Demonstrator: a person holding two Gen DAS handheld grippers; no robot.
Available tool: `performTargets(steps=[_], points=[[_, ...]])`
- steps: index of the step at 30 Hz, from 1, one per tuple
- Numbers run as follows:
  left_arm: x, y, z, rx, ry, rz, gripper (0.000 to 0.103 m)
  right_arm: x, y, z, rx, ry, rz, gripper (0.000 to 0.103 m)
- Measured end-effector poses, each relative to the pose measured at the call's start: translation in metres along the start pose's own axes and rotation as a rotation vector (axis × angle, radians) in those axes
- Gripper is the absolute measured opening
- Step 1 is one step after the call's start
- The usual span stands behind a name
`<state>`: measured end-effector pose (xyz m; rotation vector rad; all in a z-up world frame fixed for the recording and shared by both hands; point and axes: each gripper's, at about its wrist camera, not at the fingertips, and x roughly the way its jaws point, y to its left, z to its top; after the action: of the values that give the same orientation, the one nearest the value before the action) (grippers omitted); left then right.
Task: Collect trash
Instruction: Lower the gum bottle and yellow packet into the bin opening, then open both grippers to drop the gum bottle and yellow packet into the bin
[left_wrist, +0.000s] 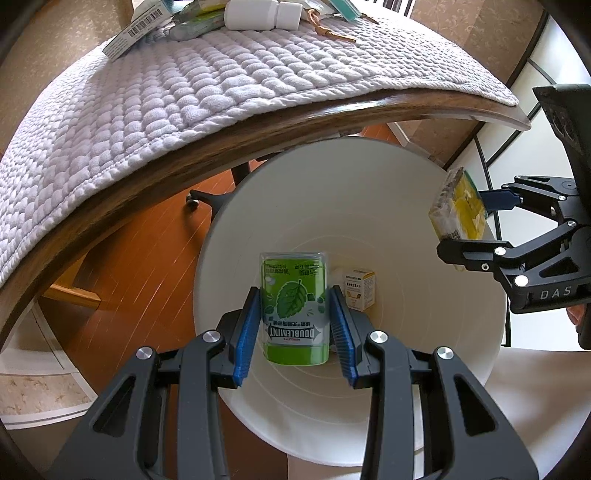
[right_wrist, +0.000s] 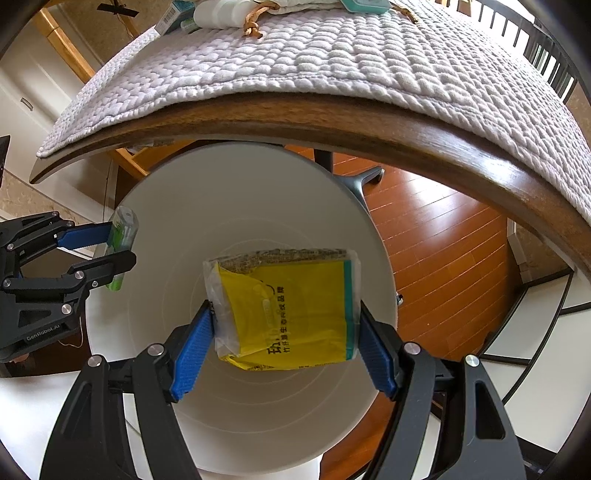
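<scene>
Below, a white bin stands on the wooden floor just under the near edge of the bench, which carries a quilted grey mat. Both grippers hang above the bin's mouth, pointing steeply down. The left gripper is clamped narrowly on a green Doublemint gum pack, its blue pads pressing the pack's two sides. The right gripper grips a wider yellow tissue packet in clear wrap, pads against its left and right edges. At the bottom of the bin lies a small white-and-yellow box. On the far part of the mat lie a white bottle, on its side, a barcoded carton and other packets.
</scene>
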<state>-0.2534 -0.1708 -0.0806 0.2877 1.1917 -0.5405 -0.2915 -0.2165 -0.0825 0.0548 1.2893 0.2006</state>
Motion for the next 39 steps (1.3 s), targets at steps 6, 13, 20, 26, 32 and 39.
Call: performTargets(steps=[6,13,20,26,32,39], points=[[-0.001,0.002,-0.001,0.001,0.000,-0.003,0.040,0.000,-0.001,0.000,-0.001,0.002,-0.001,0.072],[-0.001,0.002,-0.002,0.003,-0.001,-0.005,0.040,-0.001,-0.001,0.000,-0.001,0.002,-0.001,0.072],[-0.002,0.002,-0.002,0.005,-0.002,-0.005,0.040,-0.001,-0.002,0.001,0.004,0.002,-0.001,0.072],[-0.003,0.003,-0.002,0.007,0.000,-0.024,0.042,-0.002,-0.007,0.002,0.029,-0.004,0.022,0.079],[-0.011,0.007,-0.001,0.000,-0.041,0.003,0.068,-0.010,-0.013,0.005,0.077,-0.040,0.034,0.096],[-0.018,0.012,-0.002,-0.018,-0.058,0.005,0.068,-0.025,-0.022,0.007,0.106,-0.081,0.045,0.096]])
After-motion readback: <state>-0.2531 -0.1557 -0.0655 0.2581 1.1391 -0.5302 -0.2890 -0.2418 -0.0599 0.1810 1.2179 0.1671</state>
